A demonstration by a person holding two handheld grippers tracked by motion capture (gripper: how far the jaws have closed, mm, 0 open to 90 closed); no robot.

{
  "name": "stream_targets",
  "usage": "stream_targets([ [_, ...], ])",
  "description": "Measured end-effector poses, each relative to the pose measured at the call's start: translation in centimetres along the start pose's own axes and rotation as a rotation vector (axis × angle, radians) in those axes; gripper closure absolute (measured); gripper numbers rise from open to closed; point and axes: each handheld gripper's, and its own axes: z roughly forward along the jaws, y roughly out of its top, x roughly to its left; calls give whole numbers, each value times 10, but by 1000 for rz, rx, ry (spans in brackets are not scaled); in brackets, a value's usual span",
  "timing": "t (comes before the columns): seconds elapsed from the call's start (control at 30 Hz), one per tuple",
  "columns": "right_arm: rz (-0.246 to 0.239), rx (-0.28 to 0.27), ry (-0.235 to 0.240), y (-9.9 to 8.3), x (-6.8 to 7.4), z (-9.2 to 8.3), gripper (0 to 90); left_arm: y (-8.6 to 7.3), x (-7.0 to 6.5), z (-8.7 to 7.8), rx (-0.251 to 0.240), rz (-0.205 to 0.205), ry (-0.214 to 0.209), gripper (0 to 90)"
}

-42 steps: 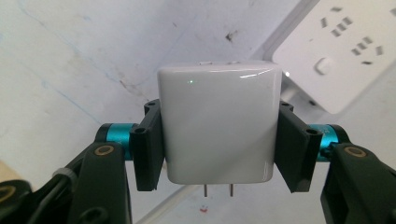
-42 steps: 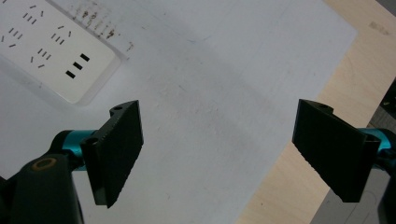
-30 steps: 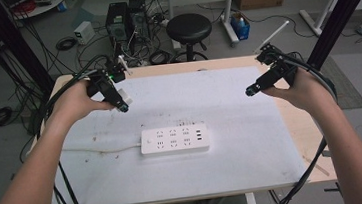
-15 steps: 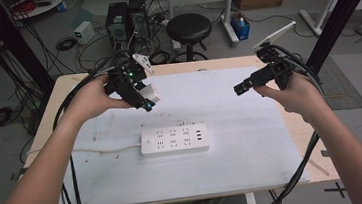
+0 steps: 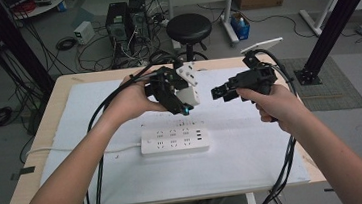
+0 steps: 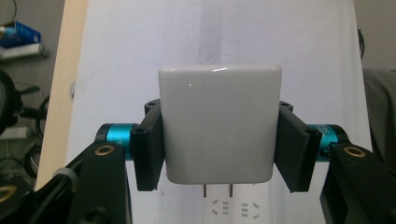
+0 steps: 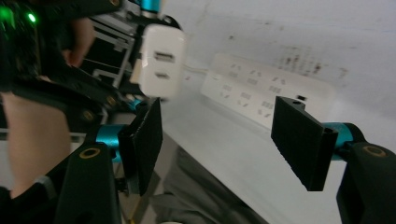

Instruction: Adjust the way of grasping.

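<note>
A white plug-in charger (image 6: 219,123) with two metal prongs is clamped between the jaws of my left gripper (image 6: 219,144). In the high view the charger (image 5: 189,95) hangs in the left gripper (image 5: 185,104) above the middle of the table, behind the white power strip (image 5: 174,140). My right gripper (image 5: 217,93) points left at the charger from a short way off. Its jaws have just been closing and nothing is between them. In the right gripper view its jaws (image 7: 219,140) stand apart, with the charger (image 7: 161,60) and the power strip (image 7: 261,91) beyond.
A white mat (image 5: 283,142) covers the wooden table (image 5: 50,119). The strip's cord (image 5: 73,150) runs off to the left edge. Black cables trail from both grippers over the front edge. A black stool (image 5: 189,28) and computer towers (image 5: 126,19) stand behind the table.
The left gripper has carried the charger right, toward the table's middle. The right gripper has moved left toward it, and its jaws stand narrower than before.
</note>
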Motion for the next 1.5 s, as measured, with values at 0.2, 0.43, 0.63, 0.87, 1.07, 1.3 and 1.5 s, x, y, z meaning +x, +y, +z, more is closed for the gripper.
stream_targets([
  [0.2, 20, -10, 50, 3, 2, 11, 373, 20, -10, 8, -7, 38, 46, 423],
  [0.43, 15, -18, 87, 3, 2, 24, 590, 28, -16, 14, 2, 79, 92, 423],
  [0.63, -19, -39, 67, 4, 1, 24, 622, 28, -19, 18, 43, 106, 182, 329],
  [0.87, -169, -50, -136, 8, -3, 2, 623, -6, -4, -3, 148, -16, 174, 259],
  [1.07, -452, 68, -487, 16, 11, -25, 623, -69, 16, -21, 385, -251, 63, 208],
  [1.3, -565, 182, -621, 20, 15, -30, 622, -144, 35, -30, 578, -541, -64, 203],
  [1.5, -634, 250, -689, 20, 13, -29, 622, -177, 42, -42, 567, -638, -62, 186],
])
